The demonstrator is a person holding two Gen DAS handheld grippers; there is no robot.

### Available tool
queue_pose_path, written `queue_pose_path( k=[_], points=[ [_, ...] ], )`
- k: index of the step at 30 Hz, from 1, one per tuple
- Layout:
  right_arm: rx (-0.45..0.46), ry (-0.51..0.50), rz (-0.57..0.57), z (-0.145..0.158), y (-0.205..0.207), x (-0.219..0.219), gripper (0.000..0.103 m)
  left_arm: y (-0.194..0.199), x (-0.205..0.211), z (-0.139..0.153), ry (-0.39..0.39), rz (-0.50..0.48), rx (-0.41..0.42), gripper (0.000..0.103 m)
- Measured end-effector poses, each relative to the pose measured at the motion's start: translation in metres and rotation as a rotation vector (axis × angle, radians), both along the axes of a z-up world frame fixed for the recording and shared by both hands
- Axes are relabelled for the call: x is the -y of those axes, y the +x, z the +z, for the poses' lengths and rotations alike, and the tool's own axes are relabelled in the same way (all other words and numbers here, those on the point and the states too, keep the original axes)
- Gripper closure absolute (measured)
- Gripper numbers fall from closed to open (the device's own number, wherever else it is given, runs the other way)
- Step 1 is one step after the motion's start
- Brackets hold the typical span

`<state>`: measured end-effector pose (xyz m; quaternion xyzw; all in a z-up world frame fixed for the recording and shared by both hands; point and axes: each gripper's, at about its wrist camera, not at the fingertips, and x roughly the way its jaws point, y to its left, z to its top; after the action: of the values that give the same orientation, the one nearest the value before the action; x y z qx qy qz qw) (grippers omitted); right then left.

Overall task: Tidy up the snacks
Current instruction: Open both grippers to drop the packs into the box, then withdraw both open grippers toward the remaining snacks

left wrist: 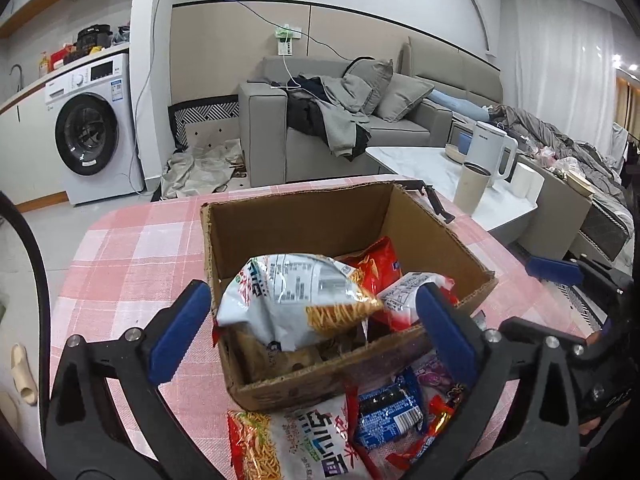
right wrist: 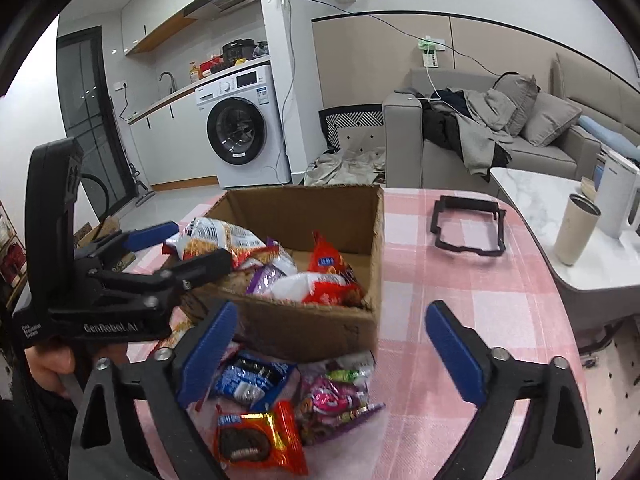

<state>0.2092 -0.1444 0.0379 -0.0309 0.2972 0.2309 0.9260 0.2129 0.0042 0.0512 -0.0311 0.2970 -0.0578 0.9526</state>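
Sorting snacks, partway | cardboard box (left wrist: pixel 432 236) on checked table (left wrist: pixel 132 256) holds noodle bag (left wrist: pixel 296 296) and red packets | loose snacks (right wrist: pixel 280 412) remain in front of box | left gripper (left wrist: pixel 316 332) jaws wide apart, empty | right gripper (right wrist: pixel 328 356) jaws wide apart, empty

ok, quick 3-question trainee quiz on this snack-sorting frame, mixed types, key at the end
1. True or false: the left tool is clamped on the white noodle bag.
2. Where do the blue cookie pack and the orange cookie pack lie? A) inside the cardboard box B) on the pink checked tablecloth in front of the box C) on the marble side table
3. Fill in: the black frame lies on the tablecloth, to the ____ of the box in the right wrist view.

Key: 1 false, its jaws stand wide open around the bag; 2 B; 3 right.
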Motion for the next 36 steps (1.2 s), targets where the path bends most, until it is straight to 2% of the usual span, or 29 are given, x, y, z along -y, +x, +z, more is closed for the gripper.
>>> queue_pose_path(
  k=[11, 20, 23, 26, 36],
  points=[
    [-0.048, 0.040, -0.018, -0.025, -0.020, 0.014, 0.001, -0.058, -0.006, 0.001, 0.048, 0.053, -0.003, 0.001],
    [-0.079, 0.024, -0.026, -0.038, -0.032, 0.016, 0.001, -0.099, -0.016, -0.017, 0.052, 0.083, -0.029, 0.001],
    [-0.070, 0.036, -0.043, -0.037, -0.032, 0.022, 0.000, -0.099, -0.017, -0.026, 0.063, 0.097, -0.064, 0.001],
    [-0.085, 0.051, -0.038, -0.038, -0.031, 0.025, 0.001, -0.094, -0.018, -0.031, 0.074, 0.101, -0.063, 0.001],
    [-0.109, 0.059, -0.064, -0.046, -0.023, 0.034, 0.000, -0.080, -0.021, -0.046, 0.037, 0.071, -0.120, 0.001]
  ],
)
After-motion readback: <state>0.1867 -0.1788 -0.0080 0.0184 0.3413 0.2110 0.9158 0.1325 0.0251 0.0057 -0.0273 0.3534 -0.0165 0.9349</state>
